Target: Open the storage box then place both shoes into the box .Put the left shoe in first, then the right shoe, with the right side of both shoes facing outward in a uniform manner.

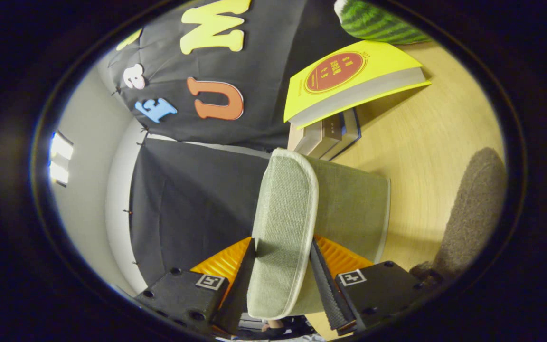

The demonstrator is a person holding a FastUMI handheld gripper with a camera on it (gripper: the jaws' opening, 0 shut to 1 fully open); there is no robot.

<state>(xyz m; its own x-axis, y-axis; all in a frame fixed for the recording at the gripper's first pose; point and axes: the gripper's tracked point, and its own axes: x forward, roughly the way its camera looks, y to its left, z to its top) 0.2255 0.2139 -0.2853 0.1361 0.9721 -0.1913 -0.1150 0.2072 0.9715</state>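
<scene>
Claw first: its two fingers press on a flat green flap from both sides, so the claw is closed on it. That flap is made of rough woven cloth with a pale trim round its edge. It stands on edge between the fingers and runs away from them. I think it is the lid of the storage box, but I cannot tell for sure. Just behind the flap is more of the same green cloth, a smoother side with a pale edge too. It touches the flap along the far end.

Past the green box, the wooden desk shows bare and light brown. On it lies a small pile of books, close to the far end of the box. A yellow book with a red round mark sits on top of the pile and sticks out over it. Beyond the yellow book is a striped green thing like a watermelon, at the far part of the desk.

Off to one side of the claw, a fuzzy grey-brown thing lies on the desk, well apart from the box. I cannot tell if it is a shoe.
</scene>
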